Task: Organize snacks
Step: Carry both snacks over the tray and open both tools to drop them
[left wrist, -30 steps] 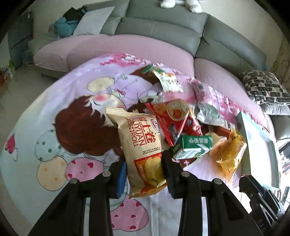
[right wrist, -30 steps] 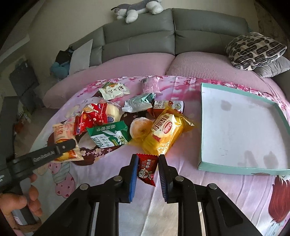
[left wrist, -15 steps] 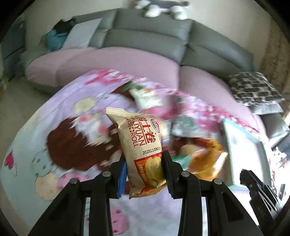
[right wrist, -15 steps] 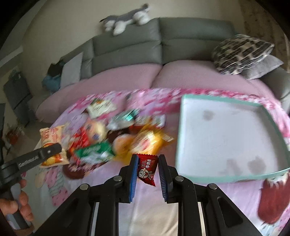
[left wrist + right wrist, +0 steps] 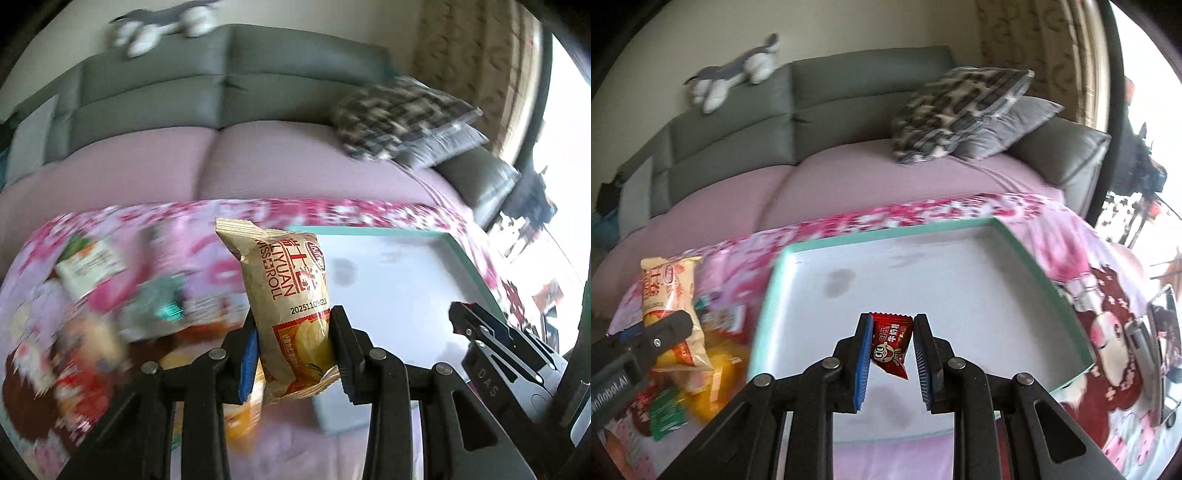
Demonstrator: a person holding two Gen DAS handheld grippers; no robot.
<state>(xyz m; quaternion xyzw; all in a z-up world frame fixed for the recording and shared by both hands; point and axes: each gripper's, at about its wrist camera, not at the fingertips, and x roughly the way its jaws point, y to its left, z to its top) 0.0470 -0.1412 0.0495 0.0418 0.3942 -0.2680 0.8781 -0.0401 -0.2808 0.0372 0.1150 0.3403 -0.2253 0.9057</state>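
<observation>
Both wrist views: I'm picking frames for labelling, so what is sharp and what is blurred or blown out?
Left wrist: swiss roll packet sharp, snack pile smeared, window white. Right wrist: red candy crisp, tray rim and cloth blurred.

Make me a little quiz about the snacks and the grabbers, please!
1. True or false: the tray already has snacks in it.
2. What does the right gripper hold: A) green carton, B) red candy, C) yellow bag?
3. Fill in: the left gripper holds a beige ____ bag.

Key: 1 false. 2 B. 3 roll.
</observation>
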